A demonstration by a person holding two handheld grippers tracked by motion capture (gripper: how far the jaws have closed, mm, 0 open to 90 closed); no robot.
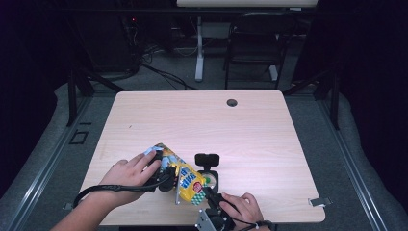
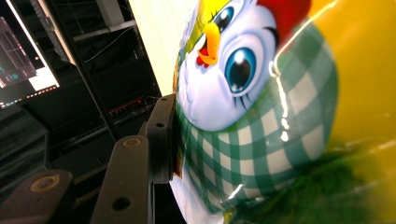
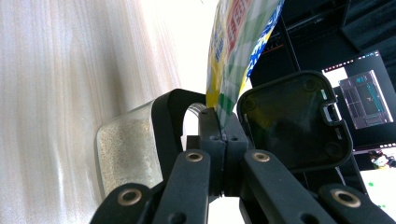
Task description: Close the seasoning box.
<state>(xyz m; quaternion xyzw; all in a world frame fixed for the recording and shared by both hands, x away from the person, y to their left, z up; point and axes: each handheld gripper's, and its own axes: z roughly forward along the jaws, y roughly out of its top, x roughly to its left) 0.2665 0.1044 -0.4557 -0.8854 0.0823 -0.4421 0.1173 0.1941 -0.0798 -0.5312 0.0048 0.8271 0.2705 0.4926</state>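
A glossy yellow snack bag [image 1: 185, 180] with green checks and a cartoon bird is held above the near part of the wooden table [image 1: 250, 130]. My left gripper [image 1: 166, 180] is shut on its left side; in the left gripper view the bag [image 2: 261, 116] covers most of the picture, and one jaw of this gripper [image 2: 175, 140] presses its edge. My right gripper [image 1: 210, 193] is shut on the bag's lower right corner, and its own view has the jaws [image 3: 223, 126] closed on the bag's edge [image 3: 233, 46]. Just behind stands a clear container [image 3: 126, 154] with its black lid [image 3: 289, 121] flipped open.
The container [image 1: 211, 179] and its raised lid [image 1: 207, 159] sit right of the bag, near the front edge. A cable hole [image 1: 232, 102] marks the table's far side. A dark chair [image 1: 255, 43] and desk legs stand beyond. Lit monitors [image 3: 364, 98] glow off the table.
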